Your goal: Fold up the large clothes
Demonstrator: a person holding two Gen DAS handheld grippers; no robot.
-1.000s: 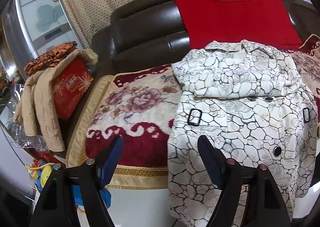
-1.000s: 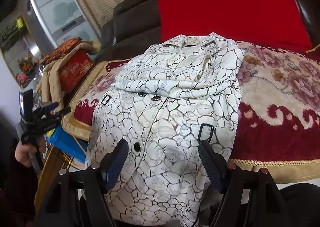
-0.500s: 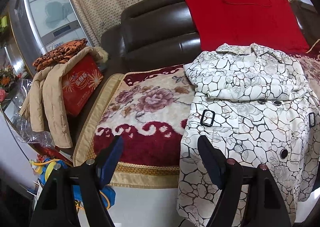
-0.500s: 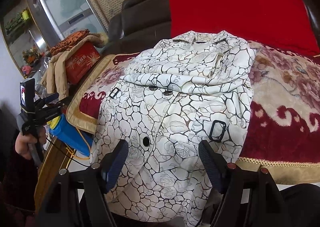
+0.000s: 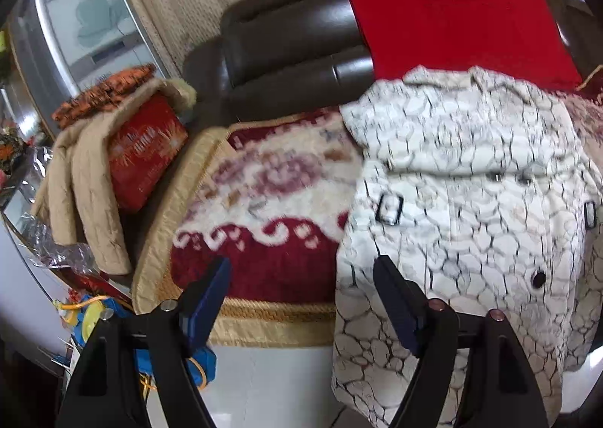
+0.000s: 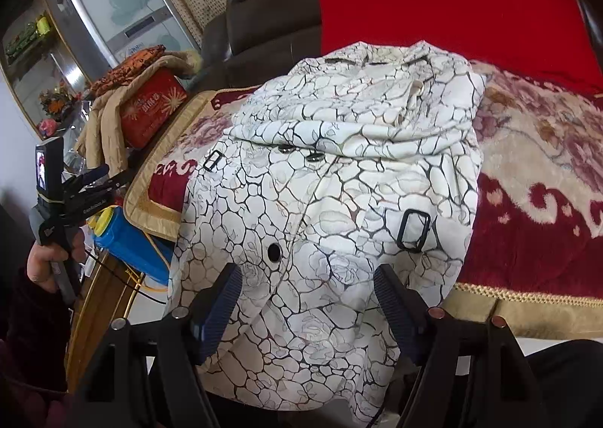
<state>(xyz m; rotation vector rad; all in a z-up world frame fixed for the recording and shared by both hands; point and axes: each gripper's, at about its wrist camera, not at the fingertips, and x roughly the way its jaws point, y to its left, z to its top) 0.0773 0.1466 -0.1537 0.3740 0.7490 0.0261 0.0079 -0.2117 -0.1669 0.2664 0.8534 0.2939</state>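
The coat (image 6: 339, 179) lies on the sofa's rug (image 6: 546, 179), its top part folded down, its hem hanging over the near edge. The final fold is outstanding. Left gripper (image 5: 301, 299) jaws have just widened, empty; right gripper (image 6: 307, 299) jaws stand open, empty.

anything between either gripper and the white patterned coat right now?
Nothing visible. The white patterned coat lies on the sofa's floral cover, hem hanging over the front edge. The right gripper hangs open right over the hem. The left gripper, jaws just opened further, nothing between them, faces the coat's left edge with only bare cover ahead.
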